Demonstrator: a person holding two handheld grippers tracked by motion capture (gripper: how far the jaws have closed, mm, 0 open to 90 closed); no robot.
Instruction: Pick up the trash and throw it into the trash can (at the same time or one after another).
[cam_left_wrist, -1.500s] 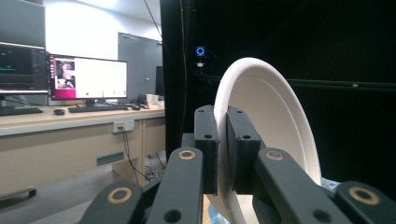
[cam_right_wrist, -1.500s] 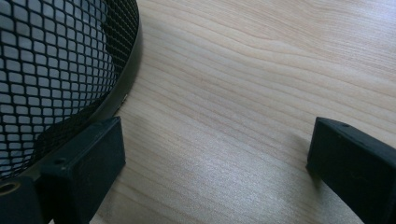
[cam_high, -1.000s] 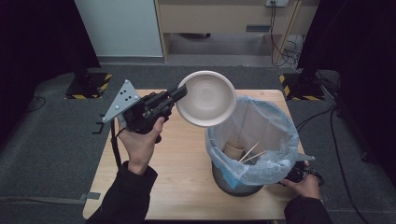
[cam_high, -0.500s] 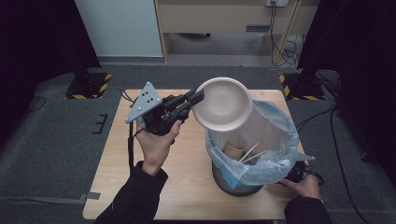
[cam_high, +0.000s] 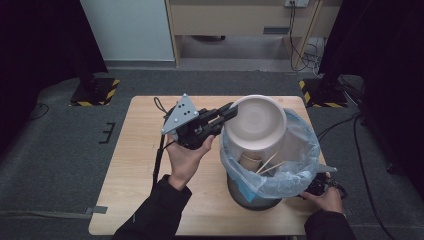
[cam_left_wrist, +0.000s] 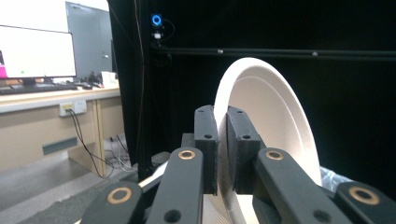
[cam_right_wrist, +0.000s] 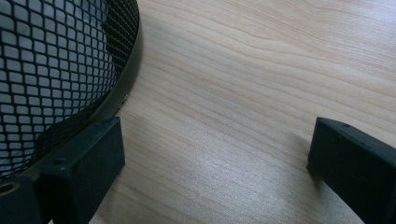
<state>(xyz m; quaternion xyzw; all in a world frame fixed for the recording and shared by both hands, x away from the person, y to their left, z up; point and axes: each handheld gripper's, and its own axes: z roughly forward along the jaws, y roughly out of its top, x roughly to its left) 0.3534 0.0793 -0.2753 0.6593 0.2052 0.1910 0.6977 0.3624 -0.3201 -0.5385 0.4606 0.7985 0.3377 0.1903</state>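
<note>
A white bowl (cam_high: 257, 122) stands tilted on its edge over the mouth of a black mesh bin (cam_high: 252, 194) lined with a pale blue bag (cam_high: 300, 160). My left gripper (cam_high: 227, 112) is shut on the bowl's rim from the left. In the left gripper view the jaws (cam_left_wrist: 222, 149) pinch that rim, and the bowl (cam_left_wrist: 275, 121) rises to their right. A paper cup (cam_high: 248, 161) and wooden sticks (cam_high: 267, 162) lie inside the bag. My right gripper (cam_high: 320, 187) rests low at the bin's right side. It (cam_right_wrist: 215, 158) is open with bare wood between its jaws, and the mesh bin (cam_right_wrist: 51, 60) is close to one jaw.
The bin stands on the right half of a light wooden table (cam_high: 140, 150). Dark carpet surrounds the table, with cables (cam_high: 300, 35) on the floor behind it and black stands at both far corners.
My left gripper has carried the bowl to the right and slightly down, from left of the bin to over its mouth. The right hand has stayed put.
</note>
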